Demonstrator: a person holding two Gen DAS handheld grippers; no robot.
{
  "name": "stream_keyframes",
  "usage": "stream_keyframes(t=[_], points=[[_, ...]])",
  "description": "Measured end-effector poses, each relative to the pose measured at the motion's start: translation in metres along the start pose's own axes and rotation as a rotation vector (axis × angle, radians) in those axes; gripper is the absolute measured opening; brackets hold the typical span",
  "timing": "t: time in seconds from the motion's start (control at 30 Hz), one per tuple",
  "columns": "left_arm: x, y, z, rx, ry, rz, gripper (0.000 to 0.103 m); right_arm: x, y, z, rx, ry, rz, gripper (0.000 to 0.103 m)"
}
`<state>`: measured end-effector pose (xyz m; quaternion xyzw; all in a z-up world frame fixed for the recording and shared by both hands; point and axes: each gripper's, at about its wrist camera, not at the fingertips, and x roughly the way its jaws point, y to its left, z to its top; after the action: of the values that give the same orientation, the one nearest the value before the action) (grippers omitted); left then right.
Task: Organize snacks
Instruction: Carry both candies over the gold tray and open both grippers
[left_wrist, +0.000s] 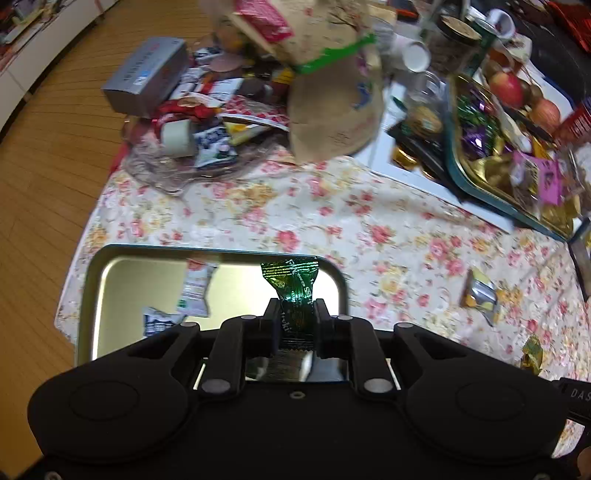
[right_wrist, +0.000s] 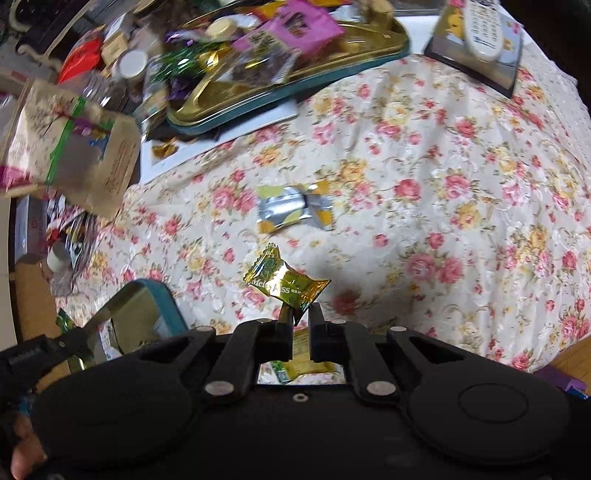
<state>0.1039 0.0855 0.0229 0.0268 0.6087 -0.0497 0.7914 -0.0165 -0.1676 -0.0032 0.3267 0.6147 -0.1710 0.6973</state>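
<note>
My left gripper (left_wrist: 296, 308) is shut on a green foil candy (left_wrist: 293, 284), held above the far right corner of a shiny metal tray (left_wrist: 122, 254) with a teal rim. Two white snack packets (left_wrist: 195, 288) lie in that tray. My right gripper (right_wrist: 297, 314) is shut on a gold foil candy (right_wrist: 284, 284), hanging over the floral tablecloth (right_wrist: 424, 192). The same tray (right_wrist: 162, 306) shows at the lower left of the right wrist view, with the left gripper over it. A silver and yellow wrapper (right_wrist: 291, 208) lies flat on the cloth beyond the gold candy, and shows too as a wrapper (left_wrist: 480, 293) in the left view.
A big gold tray with a teal rim (right_wrist: 229, 110), piled with mixed sweets, sits at the back. A brown paper bag (left_wrist: 332, 110) with a green strip, a grey box (left_wrist: 147, 74) and a heap of packets crowd the far side. A remote (right_wrist: 484, 26) lies on a booklet. Another gold candy (left_wrist: 532, 350) lies on the cloth.
</note>
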Motion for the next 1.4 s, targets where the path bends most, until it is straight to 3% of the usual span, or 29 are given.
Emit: stream_keyframes(t=[0.53, 1.03, 1.4], points=[[0.001, 0.098, -0.004, -0.178, -0.008, 0.055, 0.025, 0.001, 0.11, -0.054, -0.352, -0.001, 0.153, 0.009], [0.01, 0.111, -0.009, -0.169, 0.005, 0.124, 0.026, 0.014, 0.147, -0.099, -0.528, 0.03, 0.144, 0.009], [0.015, 0.114, -0.008, -0.195, 0.043, 0.091, 0.029, 0.012, 0.149, -0.103, -0.545, 0.03, 0.151, 0.01]])
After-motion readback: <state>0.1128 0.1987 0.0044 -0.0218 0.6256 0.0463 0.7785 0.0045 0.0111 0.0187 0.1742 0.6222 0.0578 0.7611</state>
